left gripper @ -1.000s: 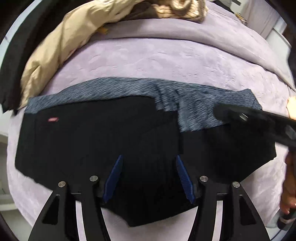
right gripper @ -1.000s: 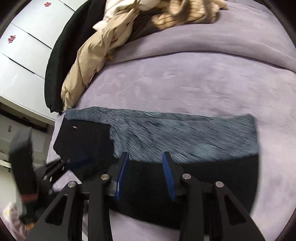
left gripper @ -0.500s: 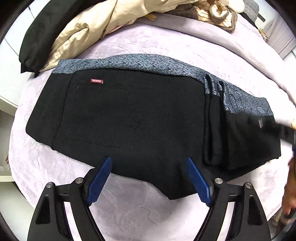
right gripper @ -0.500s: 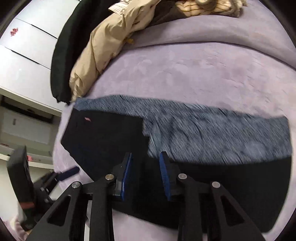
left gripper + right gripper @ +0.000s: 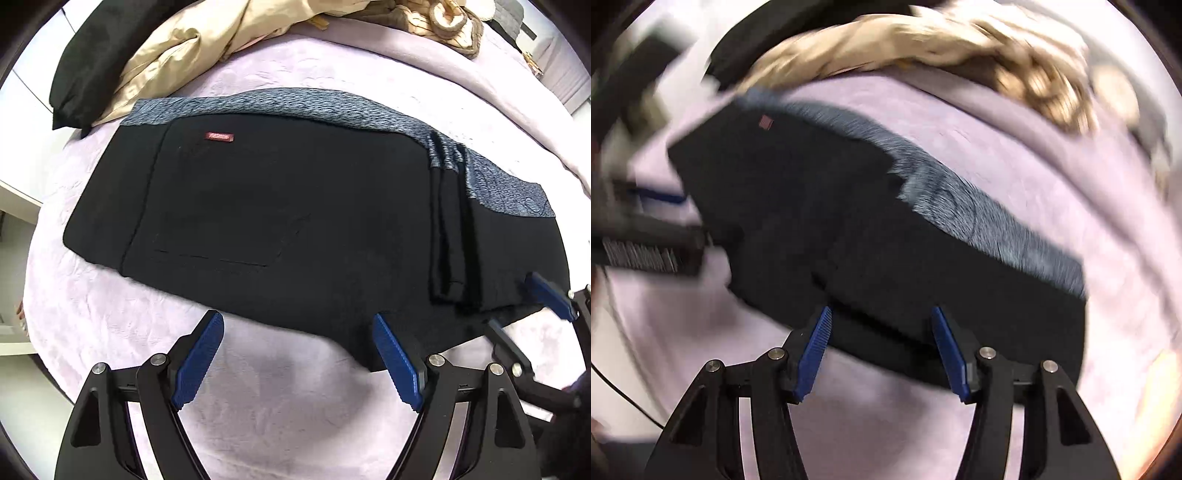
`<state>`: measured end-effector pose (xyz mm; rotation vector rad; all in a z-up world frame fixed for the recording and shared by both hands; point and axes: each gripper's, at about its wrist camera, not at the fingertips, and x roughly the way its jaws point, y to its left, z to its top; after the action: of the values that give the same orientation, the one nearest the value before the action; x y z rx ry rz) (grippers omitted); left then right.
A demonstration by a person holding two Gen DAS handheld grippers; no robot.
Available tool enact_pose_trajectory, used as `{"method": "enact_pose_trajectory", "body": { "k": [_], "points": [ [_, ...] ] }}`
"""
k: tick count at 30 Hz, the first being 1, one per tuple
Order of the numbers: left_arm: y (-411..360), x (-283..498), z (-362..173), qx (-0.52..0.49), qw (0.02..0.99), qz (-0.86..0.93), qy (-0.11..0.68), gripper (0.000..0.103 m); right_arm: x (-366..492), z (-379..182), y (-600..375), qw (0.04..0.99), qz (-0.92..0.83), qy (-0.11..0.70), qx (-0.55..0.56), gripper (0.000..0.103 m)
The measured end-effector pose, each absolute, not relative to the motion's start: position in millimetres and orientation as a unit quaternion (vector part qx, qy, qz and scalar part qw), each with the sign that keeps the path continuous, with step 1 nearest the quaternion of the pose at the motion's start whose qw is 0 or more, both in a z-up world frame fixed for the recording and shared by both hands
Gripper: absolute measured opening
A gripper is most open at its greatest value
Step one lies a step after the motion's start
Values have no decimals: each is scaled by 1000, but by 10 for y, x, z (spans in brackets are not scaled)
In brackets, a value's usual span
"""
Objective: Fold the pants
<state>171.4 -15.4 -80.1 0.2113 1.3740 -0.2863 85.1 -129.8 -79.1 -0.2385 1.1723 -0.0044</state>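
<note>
A wide bed [image 5: 369, 66] with a pale lilac cover is filling both views, and the pants [image 5: 280, 221] are lying flat across the middle of it, running side to side. They are black with a speckled blue-grey band [image 5: 332, 107] along the far edge and a small red label [image 5: 220, 137] near the left end. Towards the right end a layer is sitting doubled over, its folded edge showing as upright ridges. A heap of beige and black clothes [image 5: 177, 48] is lying at the far side of the bed, just beyond the pants.

The pants are looking soft, light and limp; they would likely sag and crease when lifted, so a hold on a hem, corner or the doubled edge, with both grippers apart, seems safest.

The left gripper [image 5: 299, 360] is hovering over the near edge with its jaws spread wide and nothing between them. The right gripper [image 5: 882, 349] is hanging over the near right edge, its jaws opening, with cloth below but not pinched; its view is blurred.

Compared with a second ago, the black layer is now covering most of the blue-grey cloth that was showing, the left jaws are standing wider, and the right gripper has released.
</note>
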Motion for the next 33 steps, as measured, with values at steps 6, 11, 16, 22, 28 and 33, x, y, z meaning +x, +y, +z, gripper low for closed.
{"method": "enact_pose_trajectory", "body": {
  "k": [6,11,16,22,28,33],
  "points": [
    [15,1668,-845,92,758,-127,634,83,980,-948,-1177,818,17,553,-160,11],
    [82,1650,-886,92,756,-127,636,84,1049,-825,-1288,820,23,562,-105,11],
    [111,1610,-876,91,757,-124,635,84,976,-976,-1101,807,36,571,-147,11],
    [-50,1577,-814,90,756,-119,637,84,983,-705,-1168,818,60,567,-77,22],
    [-53,1579,-750,89,756,-119,637,83,1028,-466,-1460,842,8,539,6,47],
    [-59,1544,-764,90,752,-118,642,83,1204,-937,-1711,787,-23,610,91,47]
  ]
}}
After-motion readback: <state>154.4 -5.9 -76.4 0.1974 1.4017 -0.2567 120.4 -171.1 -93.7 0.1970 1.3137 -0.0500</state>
